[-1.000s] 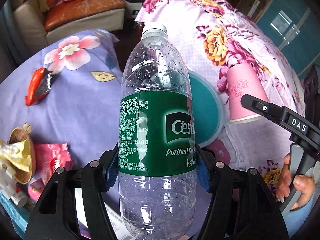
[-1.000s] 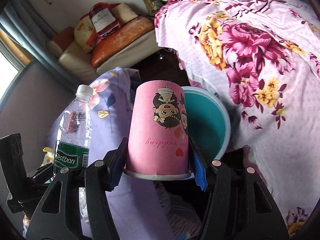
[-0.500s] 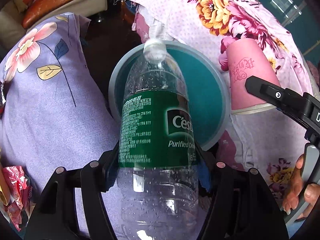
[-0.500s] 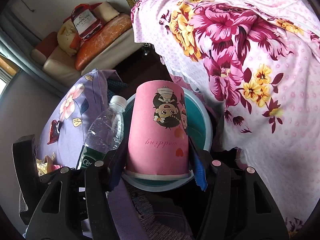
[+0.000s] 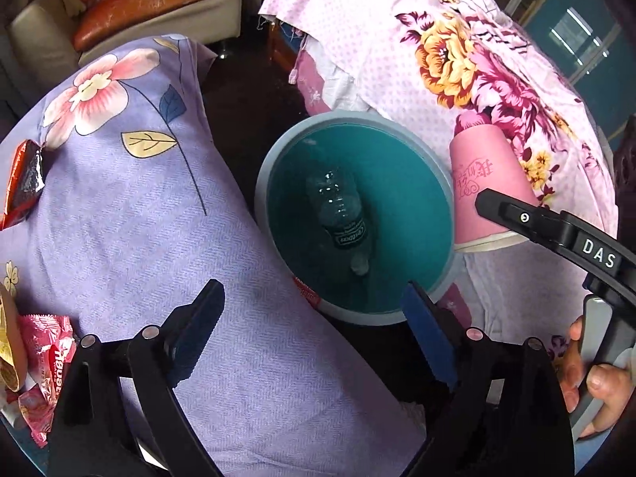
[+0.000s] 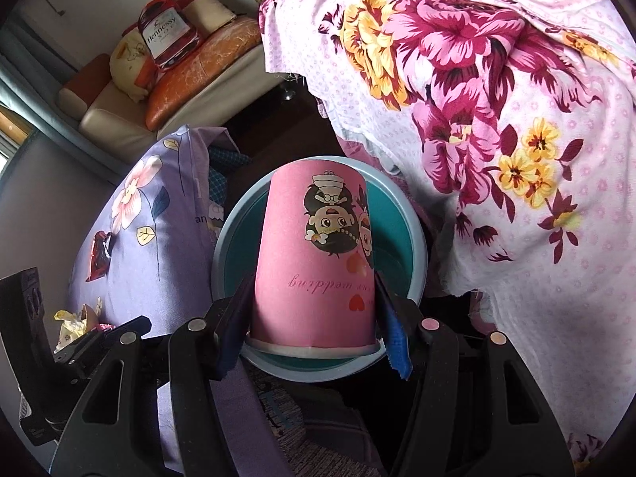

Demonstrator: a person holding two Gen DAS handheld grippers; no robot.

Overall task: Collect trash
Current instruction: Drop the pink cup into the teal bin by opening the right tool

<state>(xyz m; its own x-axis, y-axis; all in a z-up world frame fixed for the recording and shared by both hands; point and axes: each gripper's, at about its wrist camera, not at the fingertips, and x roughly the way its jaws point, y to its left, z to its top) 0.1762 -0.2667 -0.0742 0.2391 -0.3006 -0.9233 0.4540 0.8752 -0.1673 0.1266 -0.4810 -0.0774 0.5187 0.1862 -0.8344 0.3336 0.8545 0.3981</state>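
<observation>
The pink cup (image 6: pixel 314 262) in the right claw (image 6: pixel 314 318) hides most of the bin (image 6: pixel 417 246) beyond it — the bottle inside goes unseen there.

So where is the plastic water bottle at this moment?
In the left wrist view the plastic water bottle lies inside the teal bin, cap end nearest the camera, between the purple floral cloth and the pink paper cup.

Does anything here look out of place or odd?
Trash lies on the purple flowered cloth: a red wrapper and pink packets. The pink cup is held upside down.
</observation>
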